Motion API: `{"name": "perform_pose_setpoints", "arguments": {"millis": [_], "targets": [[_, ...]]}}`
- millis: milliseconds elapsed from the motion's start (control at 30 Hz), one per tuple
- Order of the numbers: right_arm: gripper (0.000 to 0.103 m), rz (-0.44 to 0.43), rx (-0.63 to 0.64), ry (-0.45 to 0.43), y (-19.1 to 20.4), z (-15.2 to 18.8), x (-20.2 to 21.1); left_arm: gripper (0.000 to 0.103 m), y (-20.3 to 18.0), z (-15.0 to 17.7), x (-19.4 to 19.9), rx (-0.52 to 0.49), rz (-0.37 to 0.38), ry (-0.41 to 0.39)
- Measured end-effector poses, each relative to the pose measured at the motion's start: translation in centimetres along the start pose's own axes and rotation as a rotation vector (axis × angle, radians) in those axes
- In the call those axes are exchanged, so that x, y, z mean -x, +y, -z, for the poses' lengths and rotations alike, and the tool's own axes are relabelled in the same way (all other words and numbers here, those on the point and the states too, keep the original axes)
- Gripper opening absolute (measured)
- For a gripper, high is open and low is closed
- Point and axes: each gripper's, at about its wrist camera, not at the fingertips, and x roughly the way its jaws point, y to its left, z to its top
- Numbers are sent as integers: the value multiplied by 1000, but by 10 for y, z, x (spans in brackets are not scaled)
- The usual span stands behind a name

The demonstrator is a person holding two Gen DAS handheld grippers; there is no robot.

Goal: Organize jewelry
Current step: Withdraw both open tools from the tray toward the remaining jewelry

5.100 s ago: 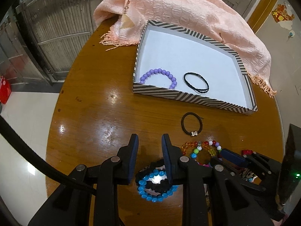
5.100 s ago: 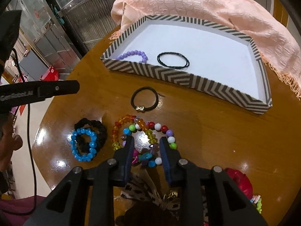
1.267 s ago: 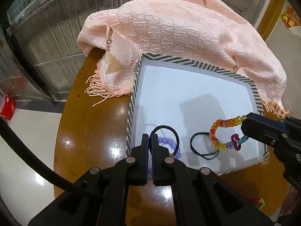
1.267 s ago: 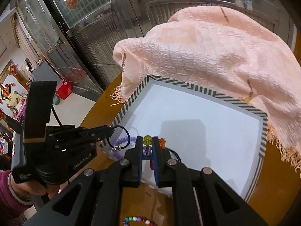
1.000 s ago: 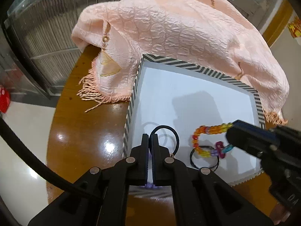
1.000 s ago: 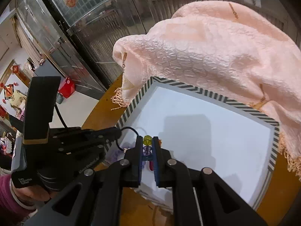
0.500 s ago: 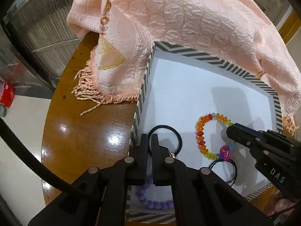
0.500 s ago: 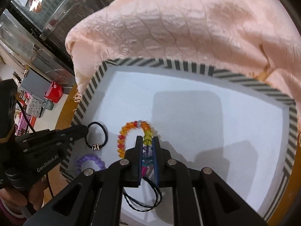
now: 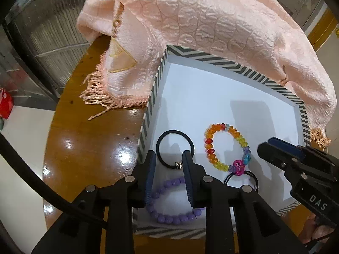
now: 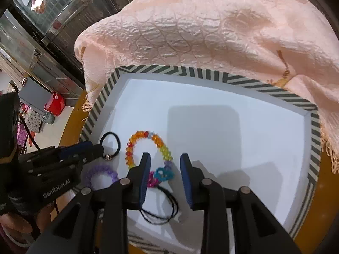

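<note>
Change: half a second ago both claws were pinched on their pieces over the box; now both pieces lie on the box floor and both sets of jaws are spreading.
Left claw (image 9: 169,158): jaws opening, pads clear of everything; the hair tie's lower arc and metal clasp show in the gap between the fingers.
Right claw (image 10: 164,163): jaws opening, nothing pressed; the bracelet's blue and pink charms lie between the fingers.
Hair tie (image 9: 161,141): black loop, flat on the white floor near the box's left wall.
Bead bracelet (image 9: 208,142): orange, red and yellow beads, lying just right of the hair tie, apart from it.
Charms: the pink one rests over the top of a thin black band (image 9: 255,178) at the near edge.
Purple bracelet (image 9: 169,219): in the near left corner of the box, partly hidden behind the left claw's fingers.
Box (image 9: 214,61): striped walls, white floor, standing on a round wooden table (image 9: 84,144).
Shawl (image 9: 201,21): pink, fringed, draped over the box's far and right walls and onto the table at the far left corner.
Person: a hand (image 10: 12,222) holds the left claw's grip.
</note>
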Motion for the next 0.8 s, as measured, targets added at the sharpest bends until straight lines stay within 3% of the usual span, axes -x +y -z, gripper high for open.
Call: {"name": "perform_pose_setpoints", "arguments": {"millis": [300, 467, 800], "targets": [[34, 16, 15, -52, 21, 27, 43, 28, -3, 22, 41, -37, -53, -77], [46, 25, 12, -98, 34, 48, 67, 28, 1, 36, 59, -43, -48, -105], [49, 67, 8, -145, 48, 97, 102, 28, -4, 73, 88, -62, -41, -147]]}}
